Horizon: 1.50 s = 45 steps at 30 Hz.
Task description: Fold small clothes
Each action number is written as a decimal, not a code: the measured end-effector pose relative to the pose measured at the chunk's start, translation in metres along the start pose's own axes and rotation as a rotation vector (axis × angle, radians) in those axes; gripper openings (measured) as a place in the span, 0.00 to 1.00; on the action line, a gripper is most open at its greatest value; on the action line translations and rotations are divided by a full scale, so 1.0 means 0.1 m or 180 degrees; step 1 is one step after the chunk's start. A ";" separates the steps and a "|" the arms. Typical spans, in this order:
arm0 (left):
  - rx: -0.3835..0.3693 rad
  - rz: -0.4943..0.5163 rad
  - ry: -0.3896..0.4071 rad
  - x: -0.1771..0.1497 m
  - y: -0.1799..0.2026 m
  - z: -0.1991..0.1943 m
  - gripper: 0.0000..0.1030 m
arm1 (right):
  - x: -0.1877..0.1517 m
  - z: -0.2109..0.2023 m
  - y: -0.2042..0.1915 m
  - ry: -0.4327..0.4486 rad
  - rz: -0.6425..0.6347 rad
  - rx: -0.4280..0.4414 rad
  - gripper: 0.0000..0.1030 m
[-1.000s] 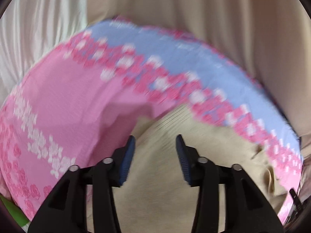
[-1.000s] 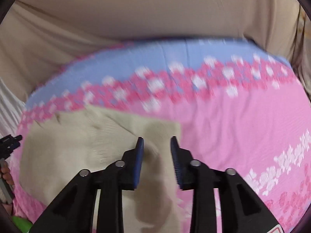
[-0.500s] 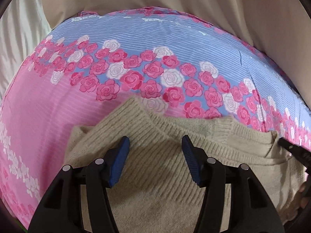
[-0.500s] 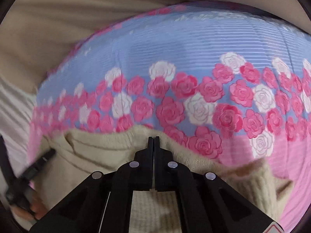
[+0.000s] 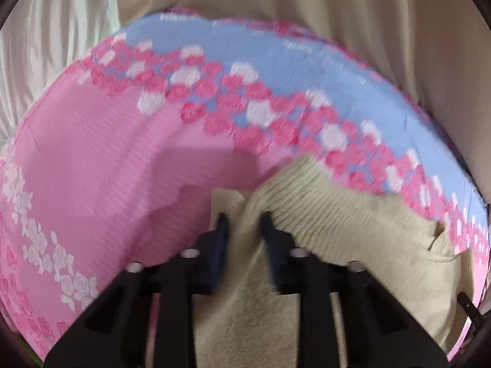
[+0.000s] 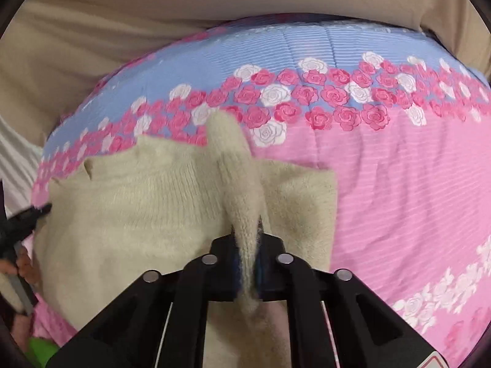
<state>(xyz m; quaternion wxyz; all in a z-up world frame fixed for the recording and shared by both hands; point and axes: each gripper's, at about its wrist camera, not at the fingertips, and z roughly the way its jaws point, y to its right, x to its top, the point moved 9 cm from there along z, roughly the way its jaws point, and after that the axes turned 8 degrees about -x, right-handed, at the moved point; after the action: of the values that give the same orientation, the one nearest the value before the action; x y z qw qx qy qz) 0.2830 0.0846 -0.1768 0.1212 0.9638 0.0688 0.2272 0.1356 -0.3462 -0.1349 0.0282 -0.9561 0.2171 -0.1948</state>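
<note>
The cream sweater (image 6: 138,208) lay on the flowered bedspread (image 6: 399,184), lower left in the right wrist view, its long side running across the frame. The right gripper (image 6: 247,245) and the left gripper (image 5: 244,245) were each closing on a pinched ridge of knit, likely to lift a fold.

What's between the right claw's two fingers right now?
A raised fold of the beige knit sweater sits pinched in the closing right claw, with nothing else there; the right wrist view shows it.
</note>
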 end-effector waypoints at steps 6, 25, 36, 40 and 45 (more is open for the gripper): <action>0.0204 0.0000 -0.0081 0.17 -0.13 0.15 0.14 | 0.04 0.46 0.32 -0.0338 0.0094 -0.0340 0.14; -0.0519 -0.1620 -0.0151 -1.47 -0.93 -0.67 0.77 | -1.43 -0.15 0.33 -0.0467 0.0729 0.0514 0.75; -0.0798 -0.1410 -0.0102 -1.19 -0.59 -1.32 0.13 | -1.13 -1.02 0.51 -0.0245 0.0659 0.0681 0.16; -0.0590 -0.1408 -0.0498 -1.80 -0.67 -1.25 0.13 | -1.64 -0.86 0.85 -0.0541 0.0484 0.0302 0.19; -0.0262 -0.1173 -0.0529 -2.11 -0.64 -1.08 0.18 | -1.93 -0.63 1.02 -0.0654 0.0524 -0.0072 0.32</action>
<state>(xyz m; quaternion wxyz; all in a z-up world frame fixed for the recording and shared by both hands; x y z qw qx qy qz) 0.0418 0.1286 -0.1896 0.2052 0.9446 0.2243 0.1235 -0.0901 -0.3542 -0.1606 0.0554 -0.9502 0.2929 -0.0905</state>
